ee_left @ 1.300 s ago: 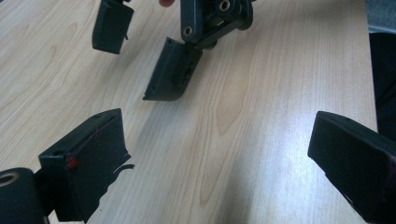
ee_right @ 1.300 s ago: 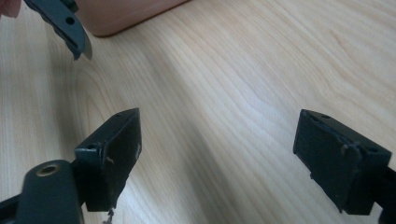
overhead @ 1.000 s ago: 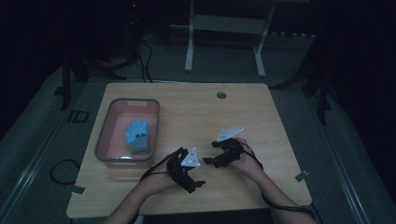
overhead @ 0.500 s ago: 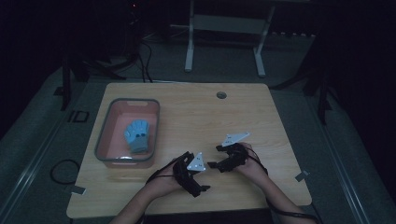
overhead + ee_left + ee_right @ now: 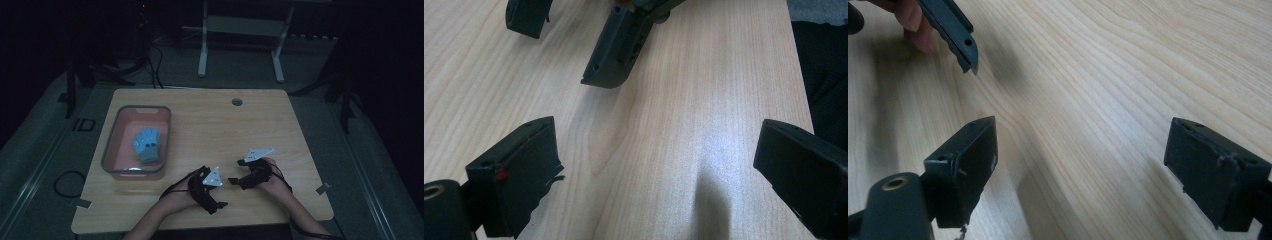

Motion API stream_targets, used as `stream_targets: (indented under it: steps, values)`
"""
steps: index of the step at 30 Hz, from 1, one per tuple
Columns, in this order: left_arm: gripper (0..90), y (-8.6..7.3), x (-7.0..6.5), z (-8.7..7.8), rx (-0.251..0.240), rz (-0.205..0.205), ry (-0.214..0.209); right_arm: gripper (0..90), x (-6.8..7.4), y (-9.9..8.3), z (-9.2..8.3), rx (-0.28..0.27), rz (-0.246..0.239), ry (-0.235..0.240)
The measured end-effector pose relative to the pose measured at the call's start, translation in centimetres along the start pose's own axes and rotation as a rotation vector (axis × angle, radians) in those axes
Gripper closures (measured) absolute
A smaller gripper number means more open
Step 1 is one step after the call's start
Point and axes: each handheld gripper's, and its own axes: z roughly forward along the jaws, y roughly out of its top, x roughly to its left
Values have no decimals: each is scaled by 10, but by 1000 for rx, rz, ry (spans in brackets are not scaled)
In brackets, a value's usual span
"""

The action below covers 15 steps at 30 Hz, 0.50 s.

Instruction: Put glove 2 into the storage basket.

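At the near edge of the table (image 5: pixel 280 120), both grippers sit low over bare wood, close together, tips angled toward each other. Left gripper (image 5: pixel 216 196): jaws spread wide, nothing between them; its own view shows empty woodgrain in the gap (image 5: pixel 659 165). Right gripper (image 5: pixel 239 181): also spread wide, empty; its own view shows bare wood between the jaws (image 5: pixel 1080 160). Each gripper view catches the other gripper's jaw tips just ahead, near but apart from its own. In the right gripper view a fingertip (image 5: pixel 915 22) of the left hand shows beside the left gripper's jaw.

Farther out, left side of the table: pink bin (image 5: pixel 111 150) with a grey rim, well apart from both grippers. Blue glove (image 5: pixel 148 145) lies flat inside it, toward the bin's right half. Can't tell palm up or down.

Far edge, centre-right: round cable hole (image 5: pixel 237 102) in the tabletop. Beyond the table: white stand legs (image 5: pixel 202 55) on the floor, dark.
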Motion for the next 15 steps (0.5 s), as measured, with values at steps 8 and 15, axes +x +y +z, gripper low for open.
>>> stream_targets:
  steps: [8, 15]
  values:
    - [46, -3, -1, 2, -3, -5, 1, 140, -1, -5, -2, -15, 3, -9]
    - [46, -5, -1, 1, -18, -7, 5, 142, -1, -6, 0, -8, -6, -24]
